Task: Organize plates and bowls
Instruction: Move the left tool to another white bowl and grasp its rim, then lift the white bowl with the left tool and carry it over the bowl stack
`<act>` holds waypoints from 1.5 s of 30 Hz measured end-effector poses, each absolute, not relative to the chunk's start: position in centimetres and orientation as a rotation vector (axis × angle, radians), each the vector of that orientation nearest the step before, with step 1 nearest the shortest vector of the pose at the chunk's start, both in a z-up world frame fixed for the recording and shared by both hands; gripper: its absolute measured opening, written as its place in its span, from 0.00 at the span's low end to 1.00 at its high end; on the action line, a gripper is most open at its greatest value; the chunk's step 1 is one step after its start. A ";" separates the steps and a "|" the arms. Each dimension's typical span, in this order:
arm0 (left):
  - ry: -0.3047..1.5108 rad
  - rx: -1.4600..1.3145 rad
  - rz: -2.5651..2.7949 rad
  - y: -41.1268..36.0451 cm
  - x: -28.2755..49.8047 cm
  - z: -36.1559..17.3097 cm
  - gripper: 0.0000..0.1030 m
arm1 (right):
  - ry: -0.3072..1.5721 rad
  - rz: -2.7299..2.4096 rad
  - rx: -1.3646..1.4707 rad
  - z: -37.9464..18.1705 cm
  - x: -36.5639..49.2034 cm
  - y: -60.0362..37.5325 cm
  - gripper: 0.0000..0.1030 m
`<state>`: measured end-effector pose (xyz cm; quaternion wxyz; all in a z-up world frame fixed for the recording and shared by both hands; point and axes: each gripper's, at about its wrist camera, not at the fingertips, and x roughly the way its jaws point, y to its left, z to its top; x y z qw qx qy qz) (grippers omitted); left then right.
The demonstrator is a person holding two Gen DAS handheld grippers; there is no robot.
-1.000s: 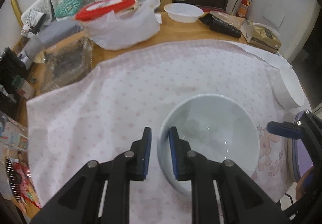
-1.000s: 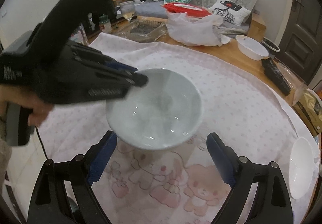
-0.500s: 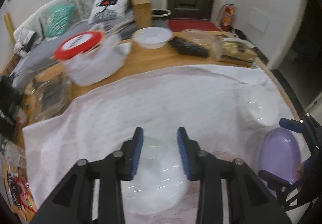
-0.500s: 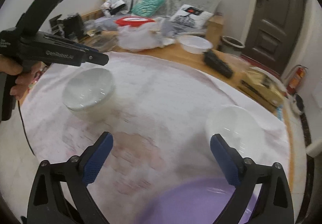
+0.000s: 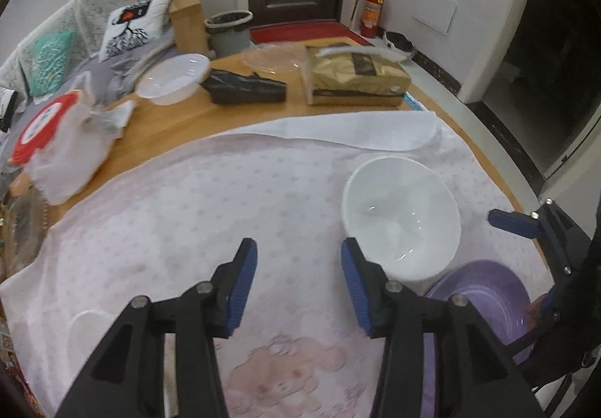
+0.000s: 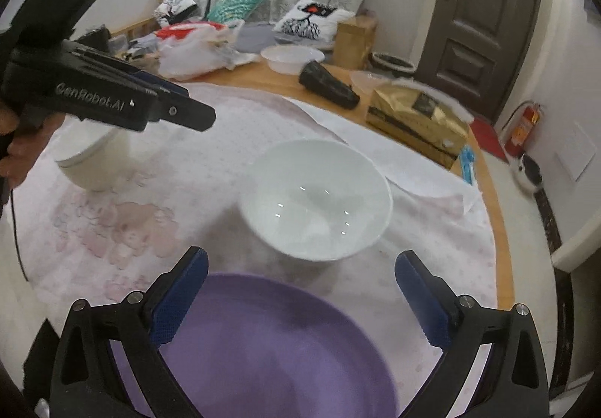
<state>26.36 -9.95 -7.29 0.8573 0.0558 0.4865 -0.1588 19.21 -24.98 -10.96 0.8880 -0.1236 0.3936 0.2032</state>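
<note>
The white bowl (image 6: 315, 200) sat on the bench cloth just beyond the purple plate (image 6: 263, 346), dead ahead of the right gripper (image 6: 300, 301), jaws spread and empty. Left gripper (image 5: 298, 284) was released too, bowl off to its right. Second bowl (image 6: 92, 162) half hidden behind it.

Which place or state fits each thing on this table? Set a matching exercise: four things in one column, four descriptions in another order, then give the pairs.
Things
1. purple plate
2. white bowl
3. gold package
4. left gripper

Descriptions
A. on bare wood beyond the cloth
B. open, holding nothing
C. nearest the right gripper, between its fingers
D. upright on the pink cloth, just beyond the plate

Pairs: 1-C, 2-D, 3-A, 4-B
</note>
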 end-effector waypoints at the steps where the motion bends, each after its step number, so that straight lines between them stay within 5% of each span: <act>1: 1.029 0.117 -0.339 -10.5 26.7 -7.6 0.42 | 0.835 0.424 -0.240 -11.5 20.0 -25.4 0.96; 10: 1.089 0.090 -0.351 -13.4 29.7 -11.0 0.41 | 0.925 0.505 -0.182 -14.0 23.8 -25.7 0.96; 23: 1.126 0.068 -0.367 -14.8 31.1 -13.2 0.11 | 1.026 0.582 -0.151 -15.5 27.1 -24.6 0.94; 45: 1.082 0.091 -0.366 -14.4 30.2 -11.8 0.10 | 0.962 0.548 -0.203 -15.2 26.0 -23.4 0.91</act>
